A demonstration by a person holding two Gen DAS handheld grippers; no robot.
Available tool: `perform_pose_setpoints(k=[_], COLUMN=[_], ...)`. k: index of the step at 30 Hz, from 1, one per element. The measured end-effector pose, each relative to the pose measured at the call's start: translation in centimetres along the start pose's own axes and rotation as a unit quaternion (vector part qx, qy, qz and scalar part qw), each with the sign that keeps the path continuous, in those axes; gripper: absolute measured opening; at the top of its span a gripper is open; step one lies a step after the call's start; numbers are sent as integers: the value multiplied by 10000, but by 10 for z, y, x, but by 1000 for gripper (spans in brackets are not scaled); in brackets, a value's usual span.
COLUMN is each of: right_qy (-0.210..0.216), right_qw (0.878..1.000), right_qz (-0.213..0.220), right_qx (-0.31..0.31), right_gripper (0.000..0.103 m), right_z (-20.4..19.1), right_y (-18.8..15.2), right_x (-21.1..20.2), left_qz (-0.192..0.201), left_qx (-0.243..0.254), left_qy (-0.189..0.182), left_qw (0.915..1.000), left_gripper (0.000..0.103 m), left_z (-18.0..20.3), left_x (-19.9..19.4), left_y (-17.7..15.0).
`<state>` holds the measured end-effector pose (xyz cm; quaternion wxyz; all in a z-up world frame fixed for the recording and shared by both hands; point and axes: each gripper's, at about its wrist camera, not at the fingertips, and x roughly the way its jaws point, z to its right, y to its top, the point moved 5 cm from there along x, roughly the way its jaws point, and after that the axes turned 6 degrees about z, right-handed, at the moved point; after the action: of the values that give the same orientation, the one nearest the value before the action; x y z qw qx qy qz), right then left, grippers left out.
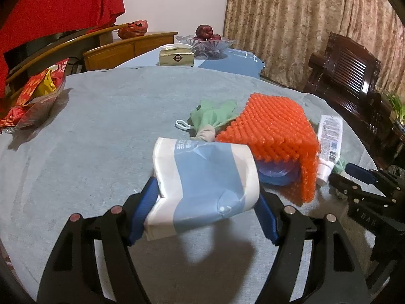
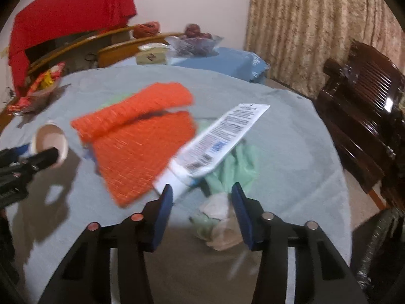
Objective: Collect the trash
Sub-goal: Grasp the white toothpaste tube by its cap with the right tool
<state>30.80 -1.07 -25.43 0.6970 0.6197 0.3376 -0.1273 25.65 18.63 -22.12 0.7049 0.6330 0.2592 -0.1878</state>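
My left gripper [image 1: 206, 197] is shut on a blue and white paper wrapper [image 1: 205, 185], held just above the grey tablecloth [image 1: 101, 131]. The wrapper's open end also shows in the right wrist view [image 2: 50, 141]. My right gripper [image 2: 201, 202] is open and empty, just in front of a white tube [image 2: 217, 139] and crumpled green and beige trash [image 2: 222, 202]. An orange bumpy mat [image 1: 273, 136] lies folded in the middle, over a blue item [image 1: 276, 174]. A green cloth bundle [image 1: 212, 116] lies behind it. The right gripper shows at the left view's right edge [image 1: 354, 177].
A bowl of red snack packets [image 1: 33, 101] sits at the far left. A gold box [image 1: 176, 57] and a glass fruit bowl [image 1: 205, 41] stand at the back. A dark wooden chair [image 2: 367, 116] stands to the right of the table.
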Motion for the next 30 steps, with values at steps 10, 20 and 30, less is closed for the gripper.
perform_pose_setpoints(k=[10,20,30], right_qy=[260,501,457], right_qw=[9988,9983,9984], right_qz=[146,197,1], right_qx=[385,241,332], right_gripper=[46,41,38], right_z=[5,-23,-28], right_y=[3,10,5], right_x=[-11,-7,13], left_qz=[-15,-21,-75], left_qx=[-36,-62,-81], left_qy=[43,50,44], left_qw=[10000,10000,9999], left_gripper=[70,70,70], left_z=[-4,-7,-9], left_x=[3,3,7], left_y=[-1,-2,-5])
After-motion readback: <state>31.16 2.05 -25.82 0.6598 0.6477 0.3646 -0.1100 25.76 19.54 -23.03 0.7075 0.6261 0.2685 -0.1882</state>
